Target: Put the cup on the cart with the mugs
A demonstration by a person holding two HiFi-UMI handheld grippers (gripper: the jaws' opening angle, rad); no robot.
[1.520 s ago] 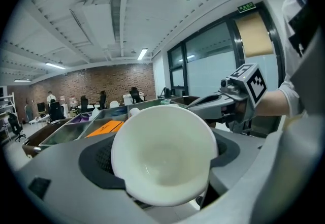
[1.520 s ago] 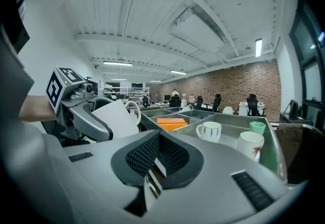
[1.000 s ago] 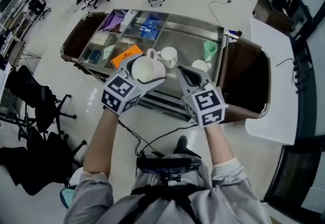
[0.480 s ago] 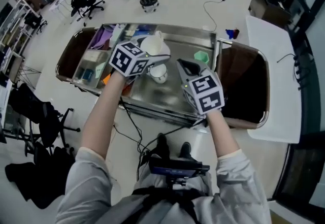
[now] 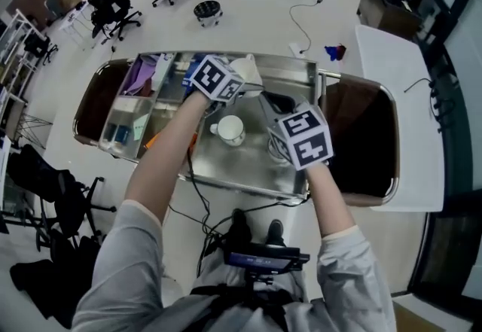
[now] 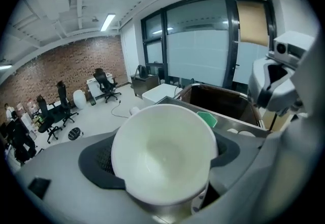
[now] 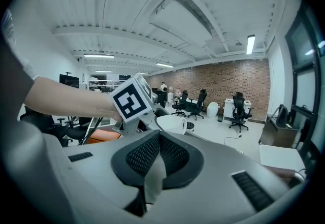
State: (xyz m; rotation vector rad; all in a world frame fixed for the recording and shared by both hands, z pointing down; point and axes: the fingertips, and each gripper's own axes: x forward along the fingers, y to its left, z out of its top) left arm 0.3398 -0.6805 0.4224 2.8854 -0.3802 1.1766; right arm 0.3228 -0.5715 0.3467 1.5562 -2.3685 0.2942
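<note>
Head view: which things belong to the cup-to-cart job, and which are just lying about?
Job:
white cup, gripped in the left claw
steel cart
white mug on the cart

Lying about:
office chairs
blue object on floor
white table

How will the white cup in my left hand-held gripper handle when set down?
White glossy ceramic cup looks rigid, probably breakable: land it softly. Its smooth glaze may slip in the left hand-held gripper. Round-walled, it could roll if tipped on the steel cart.
</note>
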